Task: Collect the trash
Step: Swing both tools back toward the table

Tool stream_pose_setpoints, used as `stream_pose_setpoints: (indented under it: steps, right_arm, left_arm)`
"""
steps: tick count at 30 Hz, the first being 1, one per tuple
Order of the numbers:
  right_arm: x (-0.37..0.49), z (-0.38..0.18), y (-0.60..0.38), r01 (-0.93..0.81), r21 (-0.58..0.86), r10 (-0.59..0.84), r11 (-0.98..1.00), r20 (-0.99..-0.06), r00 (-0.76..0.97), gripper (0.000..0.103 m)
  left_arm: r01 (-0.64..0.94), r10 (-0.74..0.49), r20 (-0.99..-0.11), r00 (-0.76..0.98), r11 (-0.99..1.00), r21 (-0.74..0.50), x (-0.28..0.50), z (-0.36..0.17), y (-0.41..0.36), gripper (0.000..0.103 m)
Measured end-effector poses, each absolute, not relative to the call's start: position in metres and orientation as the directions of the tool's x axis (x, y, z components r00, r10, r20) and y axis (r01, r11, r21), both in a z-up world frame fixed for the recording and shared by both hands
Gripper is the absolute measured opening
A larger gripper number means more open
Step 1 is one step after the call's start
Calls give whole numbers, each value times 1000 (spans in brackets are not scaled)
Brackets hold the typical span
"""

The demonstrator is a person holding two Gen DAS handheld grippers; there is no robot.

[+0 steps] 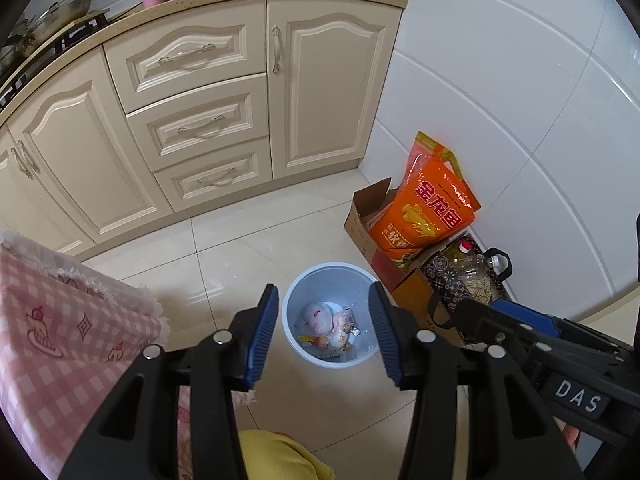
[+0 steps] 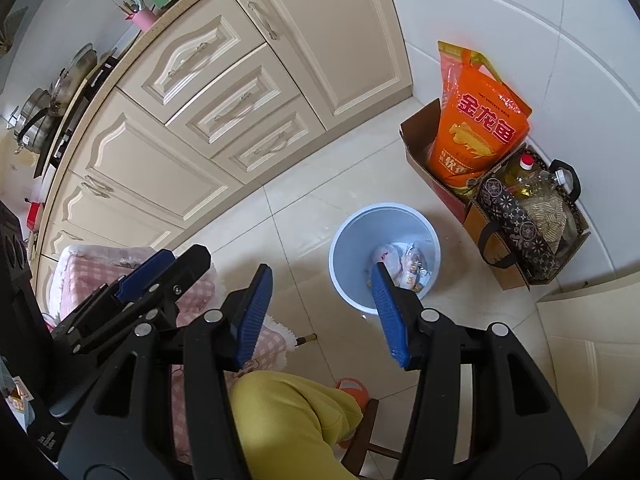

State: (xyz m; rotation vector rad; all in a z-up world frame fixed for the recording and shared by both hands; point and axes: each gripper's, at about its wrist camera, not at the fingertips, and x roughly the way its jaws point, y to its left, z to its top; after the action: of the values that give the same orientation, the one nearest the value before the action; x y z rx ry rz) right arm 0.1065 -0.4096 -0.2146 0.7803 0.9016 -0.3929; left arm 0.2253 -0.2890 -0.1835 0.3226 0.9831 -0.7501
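Left wrist view: both hand-held grippers hang empty above a bin point(image 1: 289, 312) of trash point(image 1: 326, 326) on the kitchen floor.

The left hand-held gripper point(image 1: 324, 328) has its blue pads parted about halfway, nothing between them, and the bin shows in the gap. The right hand-held gripper point(image 2: 320, 304) is likewise parted and holds nothing; its right pad overlaps the bin's near rim in the right wrist view. The trash, pale wrappers and a crumpled bag, lies at the bottom of the bin. Right of the bin stand a box point(image 1: 362, 224) with an orange bag point(image 1: 430, 204) and a dark tote point(image 1: 448, 280). Cabinets point(image 1: 192, 120) lie far; a pink cloth point(image 1: 60, 320) is near left.
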Motion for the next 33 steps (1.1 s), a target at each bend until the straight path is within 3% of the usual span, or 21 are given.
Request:
stream_pose_setpoints:
  steps: [17, 33]
  right_arm:
    - [67, -155, -349, 532, 445, -21, 720, -753, 658, 60]
    - [89, -105, -232, 343, 416, 53, 842, -698, 714, 67]
  left_arm:
    - [679, -469, -767, 438, 732, -60, 183, -121, -217, 51]
    - [519, -411, -698, 586, 852, -65, 181, -69, -73, 56]
